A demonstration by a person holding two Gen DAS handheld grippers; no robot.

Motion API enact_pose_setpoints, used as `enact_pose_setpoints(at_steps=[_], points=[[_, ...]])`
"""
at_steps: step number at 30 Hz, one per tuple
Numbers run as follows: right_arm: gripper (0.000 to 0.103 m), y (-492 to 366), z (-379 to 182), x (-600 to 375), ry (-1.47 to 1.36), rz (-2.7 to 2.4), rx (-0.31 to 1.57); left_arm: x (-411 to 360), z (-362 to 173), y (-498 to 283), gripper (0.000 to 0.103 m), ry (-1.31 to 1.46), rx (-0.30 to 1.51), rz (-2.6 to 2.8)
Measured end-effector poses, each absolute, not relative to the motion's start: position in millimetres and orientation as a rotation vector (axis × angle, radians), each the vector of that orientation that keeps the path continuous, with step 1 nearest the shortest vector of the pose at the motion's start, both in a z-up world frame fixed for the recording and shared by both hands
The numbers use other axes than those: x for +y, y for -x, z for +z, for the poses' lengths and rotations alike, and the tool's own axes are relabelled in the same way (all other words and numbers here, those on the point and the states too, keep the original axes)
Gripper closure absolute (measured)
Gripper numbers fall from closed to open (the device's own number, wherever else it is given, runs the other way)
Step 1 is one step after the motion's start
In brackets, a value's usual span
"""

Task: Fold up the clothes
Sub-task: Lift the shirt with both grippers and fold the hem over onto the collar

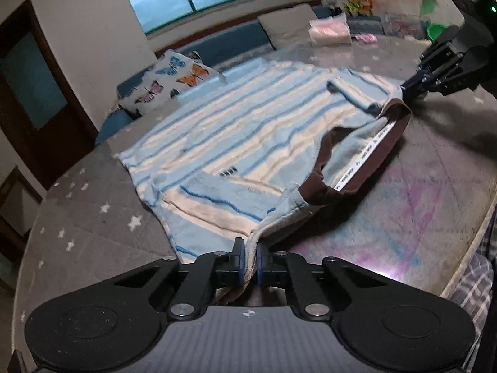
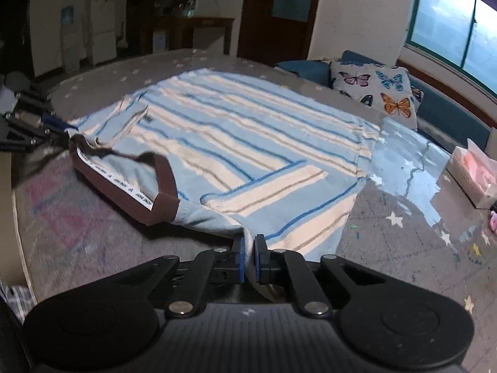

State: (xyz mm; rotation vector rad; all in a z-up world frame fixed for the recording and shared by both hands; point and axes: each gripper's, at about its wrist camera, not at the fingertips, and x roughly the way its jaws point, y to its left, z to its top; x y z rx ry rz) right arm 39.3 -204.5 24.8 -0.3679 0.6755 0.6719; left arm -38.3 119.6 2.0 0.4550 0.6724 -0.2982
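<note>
Pinched between the closed jaws of the left gripper [image 1: 251,259] is one shoulder of the striped shirt [image 1: 248,130], while the other shoulder is being clamped by the right gripper [image 2: 248,256]. Most of the shirt (brown collar [image 2: 124,183] lifted) is being left spread across the grey star-patterned table [image 1: 87,217].

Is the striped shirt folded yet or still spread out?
Partly folded: the blue-and-cream striped knit shirt has both sleeves turned in over its flat body; each claw, left and right, grips a shoulder.

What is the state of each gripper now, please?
Left gripper: closed on the blue-and-cream striped knit shirt, at one shoulder.
Right gripper: closed on its other shoulder.
</note>
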Motion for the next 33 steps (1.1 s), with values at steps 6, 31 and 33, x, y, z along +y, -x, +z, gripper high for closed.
enact_pose_setpoints(at_steps=[6,31,33], points=[[0.098,-19,55,-214,0.329,0.668,0.587,126,33,61,0.098,-0.392,0.604,-0.247],[0.099,-82,138,-198,0.320,0.686,0.471,159,89,-41,0.098,-0.205,0.516,-0.115],[0.099,-110,131,-188,0.321,0.668,0.491,161,82,-69,0.098,-0.207,0.549,-0.113]])
